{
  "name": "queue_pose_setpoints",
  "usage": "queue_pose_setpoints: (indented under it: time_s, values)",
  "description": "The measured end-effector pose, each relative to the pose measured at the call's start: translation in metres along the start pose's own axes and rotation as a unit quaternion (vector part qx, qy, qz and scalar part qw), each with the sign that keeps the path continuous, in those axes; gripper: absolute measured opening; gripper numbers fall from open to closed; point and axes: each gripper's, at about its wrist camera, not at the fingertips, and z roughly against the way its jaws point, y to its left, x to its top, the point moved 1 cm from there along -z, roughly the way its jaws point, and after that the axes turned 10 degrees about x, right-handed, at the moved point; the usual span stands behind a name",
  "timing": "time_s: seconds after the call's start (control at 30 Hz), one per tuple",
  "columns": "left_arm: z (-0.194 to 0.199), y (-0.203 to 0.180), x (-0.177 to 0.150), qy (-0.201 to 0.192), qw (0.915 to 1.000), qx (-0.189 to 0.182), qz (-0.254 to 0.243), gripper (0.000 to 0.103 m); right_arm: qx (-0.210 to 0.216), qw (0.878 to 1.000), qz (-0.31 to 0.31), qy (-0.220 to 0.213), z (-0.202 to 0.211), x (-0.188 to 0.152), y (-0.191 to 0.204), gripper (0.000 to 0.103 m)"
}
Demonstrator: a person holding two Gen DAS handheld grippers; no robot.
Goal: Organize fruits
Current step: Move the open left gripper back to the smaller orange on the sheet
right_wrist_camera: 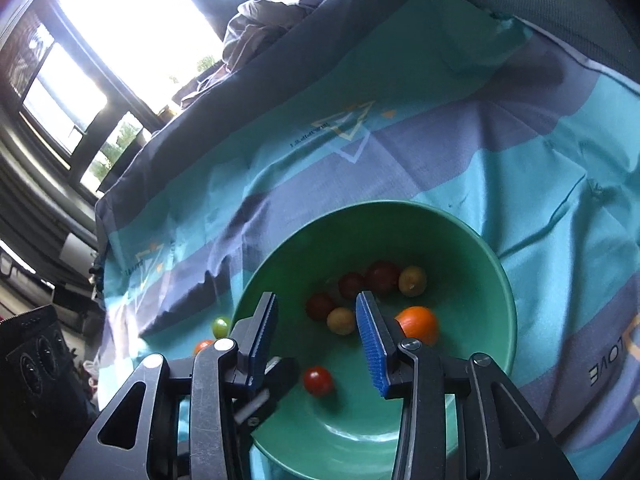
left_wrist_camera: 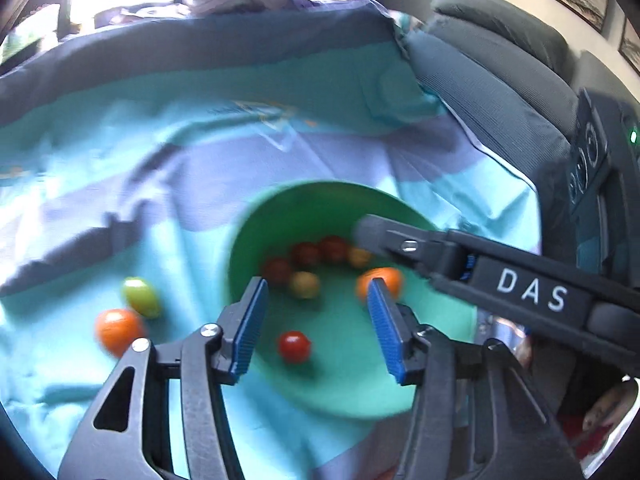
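- Fruits first: most already lie in the green bowl (right_wrist_camera: 472, 240) — a cluster of dark red and yellowish ones at the far side, an orange one (right_wrist_camera: 418, 322) beside them and a lone red tomato (right_wrist_camera: 318, 380) nearer the front.
- Two stragglers sit out on the striped cloth (left_wrist_camera: 120, 160), left of the bowl: a green tomato (left_wrist_camera: 141, 297) and an orange tomato (left_wrist_camera: 118, 330), close together (possibly touching; the blur won't say).
- The left claw (left_wrist_camera: 316, 320) hangs over the bowl's near rim, jaws apart, nothing between the pads.
- The right claw (right_wrist_camera: 316, 336) is over the bowl too, jaws spread and empty, with the red tomato loose just below the gap.
- My read: a drop-off stage, with both claws empty above the bowl.
- Next up, likely: swing the left claw out to the pair on the cloth, straddle just one and close gently, since round fruit rolls.
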Motion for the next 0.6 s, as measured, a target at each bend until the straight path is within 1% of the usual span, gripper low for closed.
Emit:
queue_pose_setpoints:
  time_s: [0.1, 0.17, 0.27, 0.4, 0.47, 0.53, 0.6]
  values:
    - [0.02, 0.032, -0.003, -0.009, 0.9991, 0.036, 0.022, 0.057, -0.013, 1.0, 0.02, -0.003, -0.003, 0.0, 0.013, 0.046]
    - [0.034, 0.055, -0.006, -0.016, 0.997, 0.066, 0.036, 0.059, -0.024, 0.999, 0.034, -0.007, -0.005, -0.001, 0.023, 0.046]
    - [0.051, 0.093, -0.018, -0.021, 0.9918, 0.108, 0.065, 0.062, -0.044, 0.997, 0.06, -0.009, -0.011, -0.003, 0.04, 0.046]
    - [0.067, 0.147, -0.043, -0.018, 0.9821, 0.14, 0.125, 0.065, -0.058, 0.993, 0.1, 0.005, -0.026, -0.01, 0.069, 0.046]
    - [0.069, 0.168, -0.053, -0.014, 0.9759, 0.151, 0.157, 0.065, -0.053, 0.991, 0.12, 0.016, -0.035, -0.016, 0.083, 0.046]
    - [0.065, 0.185, -0.061, -0.006, 0.9701, 0.167, 0.176, 0.065, -0.032, 0.99, 0.136, 0.032, -0.047, -0.022, 0.099, 0.046]
    - [0.061, 0.195, -0.067, 0.005, 0.9654, 0.185, 0.184, 0.065, -0.003, 0.987, 0.148, 0.058, -0.064, -0.03, 0.114, 0.046]
